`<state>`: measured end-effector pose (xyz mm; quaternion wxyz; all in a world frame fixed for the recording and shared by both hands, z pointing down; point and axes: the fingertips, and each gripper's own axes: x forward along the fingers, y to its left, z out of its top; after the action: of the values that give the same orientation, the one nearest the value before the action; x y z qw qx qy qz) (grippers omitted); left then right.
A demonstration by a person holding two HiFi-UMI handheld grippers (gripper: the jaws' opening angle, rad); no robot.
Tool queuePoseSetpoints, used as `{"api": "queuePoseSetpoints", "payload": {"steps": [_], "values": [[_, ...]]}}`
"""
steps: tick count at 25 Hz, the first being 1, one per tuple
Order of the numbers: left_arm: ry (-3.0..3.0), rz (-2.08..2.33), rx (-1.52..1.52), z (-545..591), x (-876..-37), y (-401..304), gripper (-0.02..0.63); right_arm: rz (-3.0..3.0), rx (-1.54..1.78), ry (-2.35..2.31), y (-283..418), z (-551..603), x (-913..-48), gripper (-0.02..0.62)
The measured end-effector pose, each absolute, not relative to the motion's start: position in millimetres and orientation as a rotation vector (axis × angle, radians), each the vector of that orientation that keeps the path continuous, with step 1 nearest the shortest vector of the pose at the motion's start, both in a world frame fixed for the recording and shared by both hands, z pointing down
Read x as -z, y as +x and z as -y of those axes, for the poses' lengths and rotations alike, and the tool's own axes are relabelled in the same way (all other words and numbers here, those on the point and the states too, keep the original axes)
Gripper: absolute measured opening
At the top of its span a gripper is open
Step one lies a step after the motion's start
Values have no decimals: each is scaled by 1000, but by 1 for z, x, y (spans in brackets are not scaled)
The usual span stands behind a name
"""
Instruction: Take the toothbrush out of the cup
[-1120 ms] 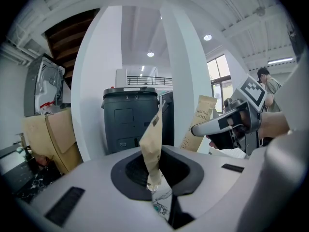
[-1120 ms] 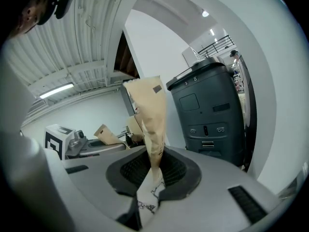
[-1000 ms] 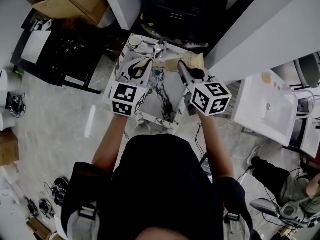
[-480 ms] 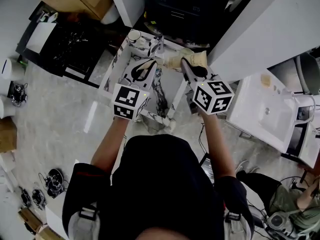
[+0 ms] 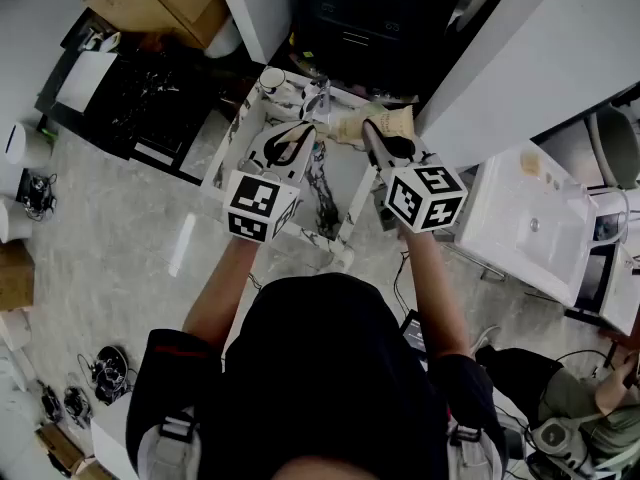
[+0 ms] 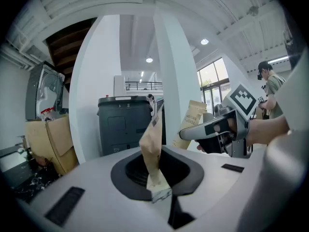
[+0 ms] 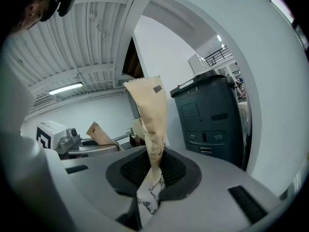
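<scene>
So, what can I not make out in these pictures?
- Contents of the left packet in the left gripper: left gripper view, the brown paper hides them.
- Contents of the right packet in the right gripper: right gripper view, same reason.
- What the cup holds: head view, too small and dark.

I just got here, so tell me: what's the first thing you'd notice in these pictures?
The left gripper pinches a brown paper packet and the right gripper pinches a second packet, both over a small marbled table. A white cup sits at its far left corner.
</scene>
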<state>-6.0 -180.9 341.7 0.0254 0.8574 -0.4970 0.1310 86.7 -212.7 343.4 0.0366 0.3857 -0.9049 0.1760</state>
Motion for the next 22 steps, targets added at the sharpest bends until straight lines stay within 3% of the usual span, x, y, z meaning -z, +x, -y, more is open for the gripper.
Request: {"api": "queuePoseSetpoints", "payload": {"steps": [22], "values": [[2724,1461,-258,112,-313,-72,41,2750,-478,1326,18,137,-315,67]]}}
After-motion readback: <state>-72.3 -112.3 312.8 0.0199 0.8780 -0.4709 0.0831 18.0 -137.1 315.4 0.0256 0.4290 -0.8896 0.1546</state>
